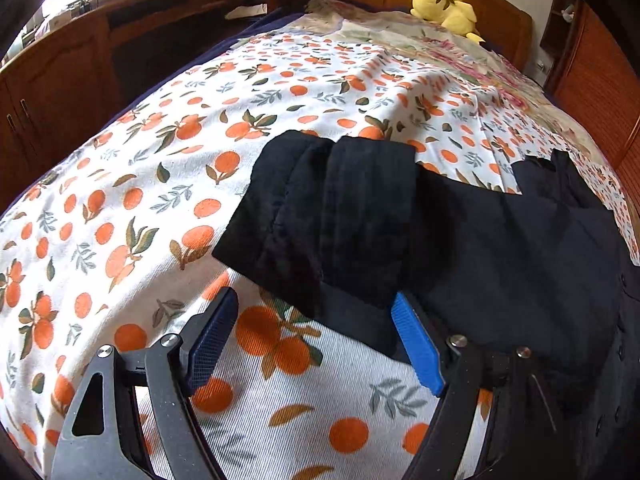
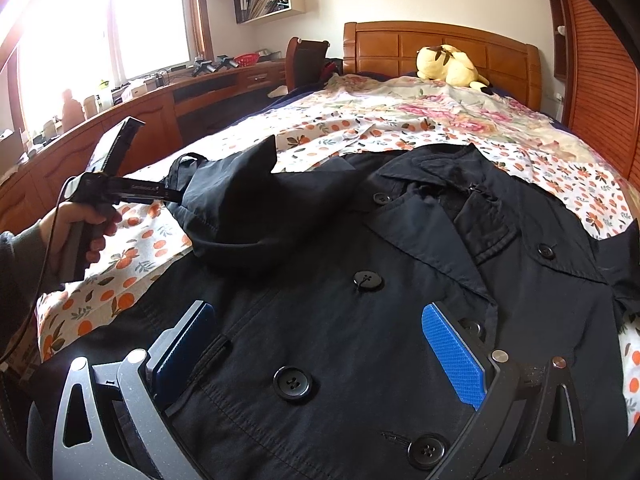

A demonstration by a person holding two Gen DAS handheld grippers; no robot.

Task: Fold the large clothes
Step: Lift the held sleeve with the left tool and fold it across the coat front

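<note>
A black double-breasted coat (image 2: 360, 280) lies front up on the bed, with its collar (image 2: 460, 184) toward the headboard. Its left sleeve (image 1: 332, 216) lies bunched on the orange-print sheet (image 1: 140, 200). My left gripper (image 1: 314, 312) is open, its blue pads on either side of the sleeve's near edge without closing on it. In the right wrist view the left gripper (image 2: 168, 194) reaches into the raised sleeve fabric (image 2: 248, 204), and its fingertips are hidden there. My right gripper (image 2: 316, 320) is open and empty, just above the coat's buttoned front.
A yellow plush toy (image 2: 448, 66) sits by the wooden headboard (image 2: 440, 48). A floral quilt (image 2: 420, 108) covers the far half of the bed. A long wooden desk (image 2: 160, 112) runs along the left under the window. A wooden wardrobe (image 2: 600, 80) stands at the right.
</note>
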